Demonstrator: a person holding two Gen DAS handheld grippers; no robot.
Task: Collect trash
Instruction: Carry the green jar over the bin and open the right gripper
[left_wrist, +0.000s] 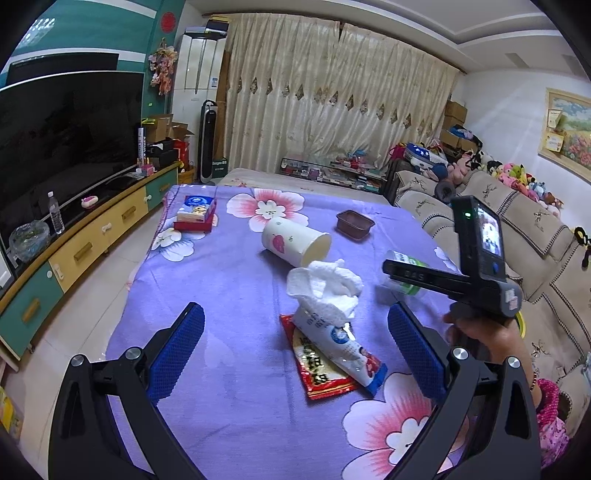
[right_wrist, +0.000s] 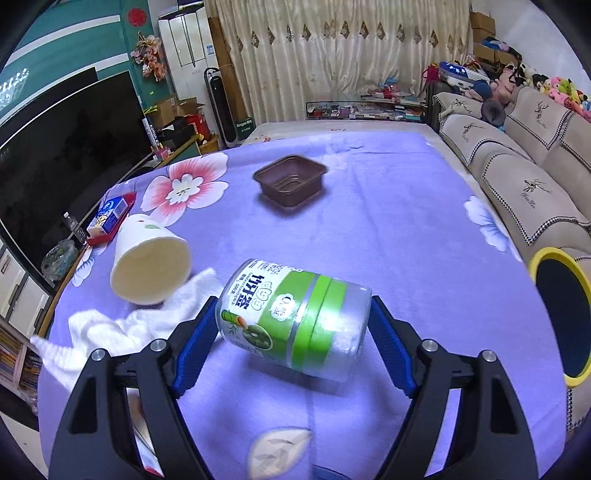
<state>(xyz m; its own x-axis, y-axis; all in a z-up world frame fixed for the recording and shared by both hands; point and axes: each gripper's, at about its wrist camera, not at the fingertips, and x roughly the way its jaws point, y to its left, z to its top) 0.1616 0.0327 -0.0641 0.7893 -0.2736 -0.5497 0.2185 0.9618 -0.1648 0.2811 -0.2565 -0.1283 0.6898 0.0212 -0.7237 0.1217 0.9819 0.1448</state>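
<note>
1. A table covered by a purple flower-printed cloth (right_wrist: 369, 229) is shown.
2. Laid directly on it: a tipped white paper cup (right_wrist: 149, 264), a brown plastic tray (right_wrist: 290, 181), a crumpled white tissue (left_wrist: 325, 288), a red snack wrapper (left_wrist: 321, 384), and a green-labelled clear jar (right_wrist: 295, 317) on its side.

Even indoor lighting; white glare streaked the green-labelled jar (right_wrist: 295, 317) at centre. Fisheye distortion bowed the curtains (left_wrist: 332, 99), corners vignetted black, lower foreground slightly blurred.
</note>
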